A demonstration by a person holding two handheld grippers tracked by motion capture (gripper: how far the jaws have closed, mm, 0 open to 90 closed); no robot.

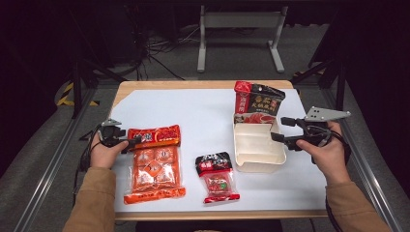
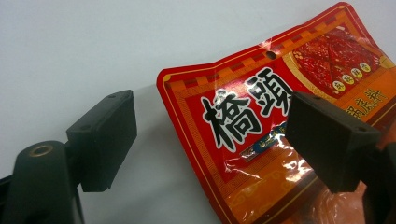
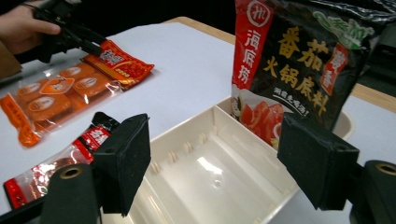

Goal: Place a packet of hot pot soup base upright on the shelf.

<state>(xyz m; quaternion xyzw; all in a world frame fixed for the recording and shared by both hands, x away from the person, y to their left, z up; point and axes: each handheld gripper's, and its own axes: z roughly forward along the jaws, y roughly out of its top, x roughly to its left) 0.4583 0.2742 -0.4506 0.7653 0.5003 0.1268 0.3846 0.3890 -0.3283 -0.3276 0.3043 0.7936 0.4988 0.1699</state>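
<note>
While spread wide at the top left corner of the orange packet (image 2: 275, 140), with one jaw over the printed header and the other over bare sheet, left gripper (image 1: 126, 142) looks set to grab: calls for closing on that corner, then lifting. Farther off, right gripper (image 1: 279, 129), likewise wide and empty, beside the cream tray (image 1: 256, 164), dark pouch (image 1: 258, 104) propped at its far end.

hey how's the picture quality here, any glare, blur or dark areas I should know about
High view: white table brightly lit, floor around it dark, small print soft. Left gripper view: glare streaks on the orange packet, near jaws slightly soft. Right gripper view: bright reflection inside the white tray, the dark standing pouch glossy, its lettering readable.
</note>
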